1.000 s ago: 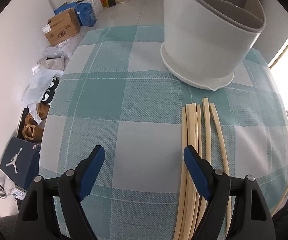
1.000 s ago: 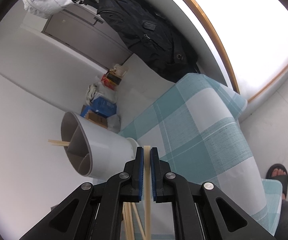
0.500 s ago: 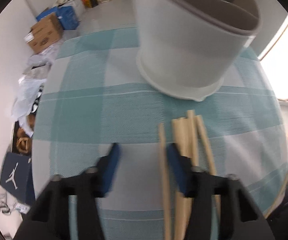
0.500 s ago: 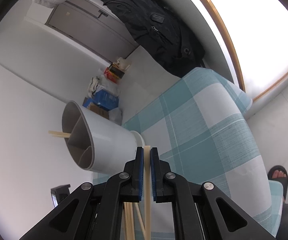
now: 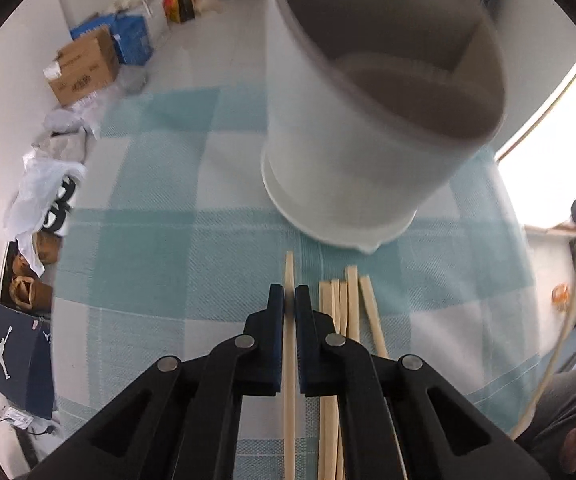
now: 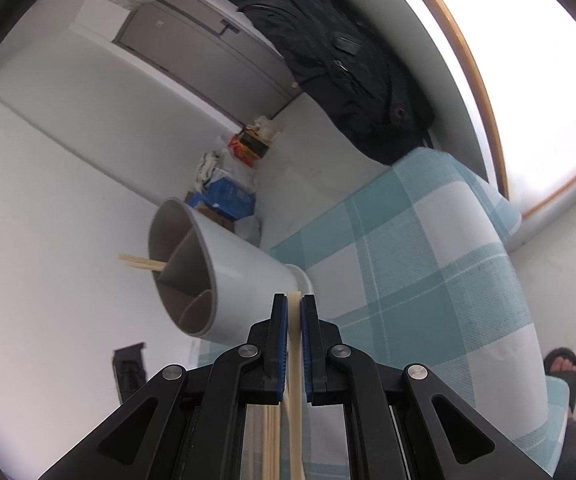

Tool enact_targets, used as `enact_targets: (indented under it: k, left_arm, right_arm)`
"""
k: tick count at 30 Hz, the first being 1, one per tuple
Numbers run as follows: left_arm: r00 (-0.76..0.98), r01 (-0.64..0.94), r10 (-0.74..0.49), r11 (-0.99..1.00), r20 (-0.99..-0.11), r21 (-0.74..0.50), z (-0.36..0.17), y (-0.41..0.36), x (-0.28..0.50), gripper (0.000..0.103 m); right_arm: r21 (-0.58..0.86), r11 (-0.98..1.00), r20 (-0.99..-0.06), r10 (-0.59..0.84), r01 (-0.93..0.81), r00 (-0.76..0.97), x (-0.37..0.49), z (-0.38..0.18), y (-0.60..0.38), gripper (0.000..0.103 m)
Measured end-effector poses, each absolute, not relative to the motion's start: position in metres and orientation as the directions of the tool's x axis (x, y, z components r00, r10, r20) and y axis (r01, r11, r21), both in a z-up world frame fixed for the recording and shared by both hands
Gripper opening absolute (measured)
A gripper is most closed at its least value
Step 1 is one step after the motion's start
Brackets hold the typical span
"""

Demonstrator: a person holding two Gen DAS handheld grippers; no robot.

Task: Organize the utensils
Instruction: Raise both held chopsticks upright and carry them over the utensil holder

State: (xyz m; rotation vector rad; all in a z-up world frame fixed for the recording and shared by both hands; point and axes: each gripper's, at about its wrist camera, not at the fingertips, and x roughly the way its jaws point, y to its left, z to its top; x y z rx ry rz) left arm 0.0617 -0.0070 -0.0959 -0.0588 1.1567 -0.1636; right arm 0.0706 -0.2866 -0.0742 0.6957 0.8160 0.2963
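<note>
Largest in view: a table under a teal-and-white checked cloth (image 5: 139, 240), also seen from the right wrist camera (image 6: 428, 264). On it, a big white utensil holder (image 5: 340, 168) with a grey rim and inner dividers, standing upright on a flared base; in the right wrist view (image 6: 223, 276) shown tilted by the camera angle, with a pair of chopsticks (image 6: 141, 262) poking out of one compartment (which one, hard to say).

Just in front of the holder's base, lying flat on the cloth: a loose bundle of pale wooden chopsticks (image 5: 348, 304), side by side, tips pointing toward the holder but apart from it.

Left gripper (image 5: 289, 300): pointed steeply down at the cloth, blue pads pinched onto a single chopstick (image 5: 289, 268), whose tip sticks out past the fingertips toward the holder, just left of the bundle. Rest of the stick running back between the black arms.

Right gripper (image 6: 294, 308): closed as well, clamped on another chopstick (image 6: 295, 356), tip just clearing the pads, near the holder's base in that view. More sticks visible below, behind the fingers.

Beyond the table: cardboard boxes (image 5: 81, 68) on the floor, a dark bag (image 6: 340, 60) hanging by the wall, a sandalled foot (image 6: 564, 372) at the right edge.
</note>
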Motion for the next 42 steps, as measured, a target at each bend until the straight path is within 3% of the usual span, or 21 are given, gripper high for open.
enact_targets:
  k: [7,16,29,42]
  left_arm:
    - [0.546,0.190,-0.202,0.975,-0.813,-0.115,-0.046,-0.013,0.028,0.002]
    - [0.578,0.204,-0.294,0.955,-0.761,-0.214,-0.029,0.004,0.034,0.001]
    - [0.601,0.268,-0.360,0.932,-0.714,-0.244,0.006,0.009,0.024,0.001]
    - [0.684,0.260,-0.397,0.917,-0.612,-0.304,0.079,0.016,0.038,0.001]
  right_arm:
    - [0.654,0.754,-0.512,0.495,-0.055,0.702,0.062,-0.058,-0.274,0.006]
    - [0.589,0.789,-0.437,0.494,-0.176,0.751,0.042,-0.029,-0.248,0.006]
    - [0.514,0.825,-0.400,0.471,-0.233,0.786,0.034,0.007,-0.230,0.006]
    - [0.460,0.828,-0.288,0.481,-0.321,0.828,0.065,0.079,-0.224,0.006]
